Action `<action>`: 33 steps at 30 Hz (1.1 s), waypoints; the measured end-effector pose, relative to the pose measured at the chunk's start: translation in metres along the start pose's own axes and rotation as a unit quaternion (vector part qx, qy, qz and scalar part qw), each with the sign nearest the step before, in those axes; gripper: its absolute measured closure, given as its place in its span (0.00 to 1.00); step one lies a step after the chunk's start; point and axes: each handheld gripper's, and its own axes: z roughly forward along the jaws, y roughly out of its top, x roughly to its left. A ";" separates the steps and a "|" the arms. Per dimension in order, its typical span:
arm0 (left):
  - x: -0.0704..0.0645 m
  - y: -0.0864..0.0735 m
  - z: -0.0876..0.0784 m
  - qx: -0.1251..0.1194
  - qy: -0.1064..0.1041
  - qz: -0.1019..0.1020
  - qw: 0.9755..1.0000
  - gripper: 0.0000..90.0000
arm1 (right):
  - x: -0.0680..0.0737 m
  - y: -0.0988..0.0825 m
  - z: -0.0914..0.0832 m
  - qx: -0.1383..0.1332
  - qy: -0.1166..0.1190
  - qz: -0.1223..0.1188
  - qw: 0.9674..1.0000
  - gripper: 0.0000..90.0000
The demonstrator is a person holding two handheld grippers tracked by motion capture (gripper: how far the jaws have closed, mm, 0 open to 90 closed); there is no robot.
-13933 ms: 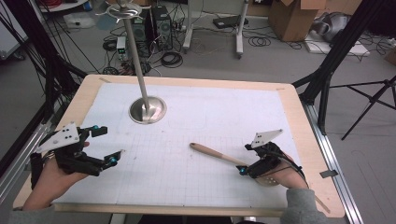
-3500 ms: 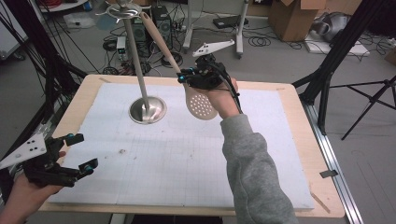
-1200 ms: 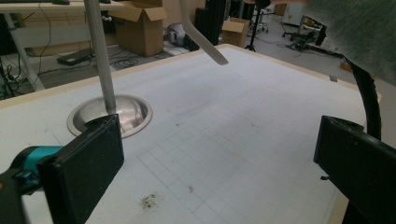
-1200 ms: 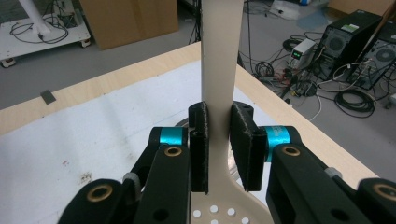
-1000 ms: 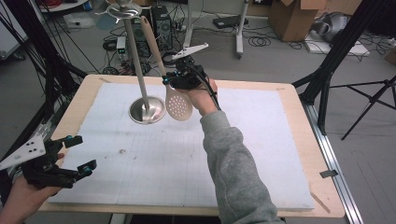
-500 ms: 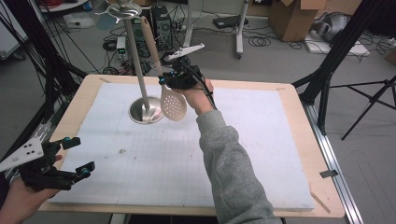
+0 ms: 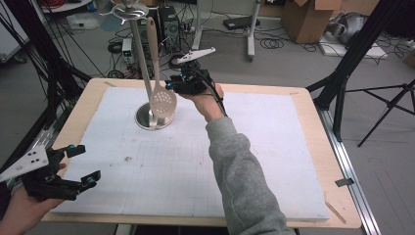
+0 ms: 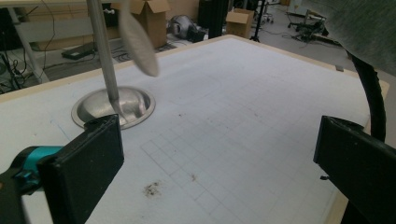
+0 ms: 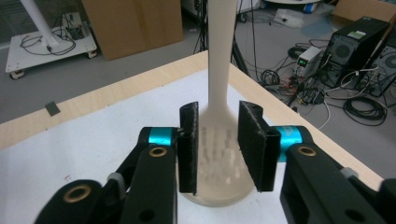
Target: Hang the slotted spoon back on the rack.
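A pale wooden slotted spoon with a long handle (image 7: 157,73) hangs upright at the far left of the table, its handle running up to the round top disc of a tall metal stand with a dished circular base (image 7: 142,116), and its perforated bowl suspended just above that base beside the pole. Whether the handle's end is actually hooked on the disc cannot be told from the high view. The right gripper (image 7: 172,86) is held out at the far side, level with the spoon's bowl; in the right gripper view its 2 black jaws stand apart, with the blurred bowl (image 9: 219,158) seen beyond the gap between them, so they do not appear to be clamped on it. That blur suggests the spoon may be swinging, and the opened jaws read as a release made so it can hang by its own weight. The left gripper (image 7: 80,166) rests low at the near left corner of the white gridded mat (image 7: 274,147), its jaws wide apart around nothing, probably parked there to keep clear of the right arm's reach.
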 end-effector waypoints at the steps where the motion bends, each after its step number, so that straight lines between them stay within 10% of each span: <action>1: 0.000 0.000 0.000 0.000 0.000 0.001 1.000 0.02 | 0.001 -0.001 -0.001 -0.003 -0.001 0.000 1.000 0.73; 33: 0.004 0.001 0.013 -0.002 -0.008 0.002 1.000 0.02 | 0.002 -0.025 -0.034 -0.014 0.005 -0.020 1.000 0.16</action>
